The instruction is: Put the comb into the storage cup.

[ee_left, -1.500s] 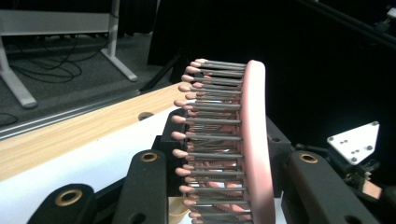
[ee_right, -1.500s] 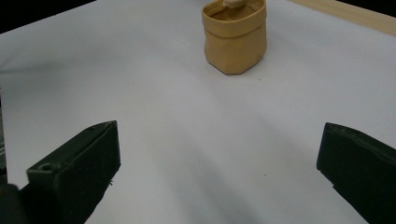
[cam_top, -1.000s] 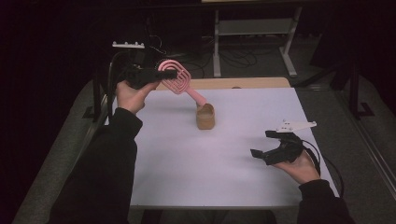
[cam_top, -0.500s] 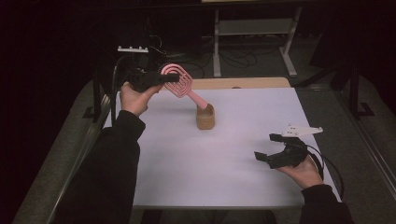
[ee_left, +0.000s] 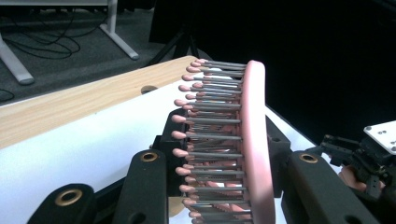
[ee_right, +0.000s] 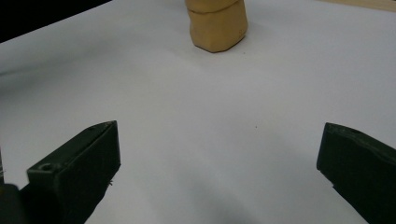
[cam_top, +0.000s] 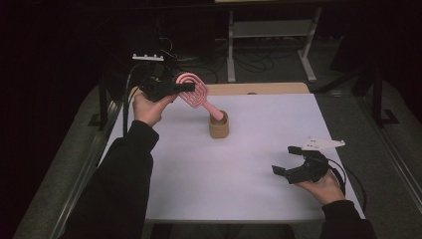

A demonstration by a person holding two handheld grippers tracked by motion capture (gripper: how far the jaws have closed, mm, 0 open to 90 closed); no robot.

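A pink hairbrush (cam_top: 195, 92) slants down from the upper left, its handle tip inside a small tan holder (cam_top: 219, 127) that stands upright on the white table top (cam_top: 239, 164). My left gripper (cam_top: 185, 88) is shut on the brush head; in the left gripper view the bristles and pink back (ee_left: 252, 140) sit between the black jaws. My right gripper (cam_top: 286, 162) rests low at the right front, open with nothing between its fingers. The tan holder (ee_right: 217, 23) stands ahead of it in the right gripper view.
A wooden strip (cam_top: 254, 88) runs along the table's far edge. Behind it stand a metal frame (cam_top: 271, 40) and loose cables on a dark floor. A grey floor borders the table left and right.
The left gripper has carried the brush a little right and down, and the handle now stands in the holder. The right gripper has drifted slightly toward the front right.
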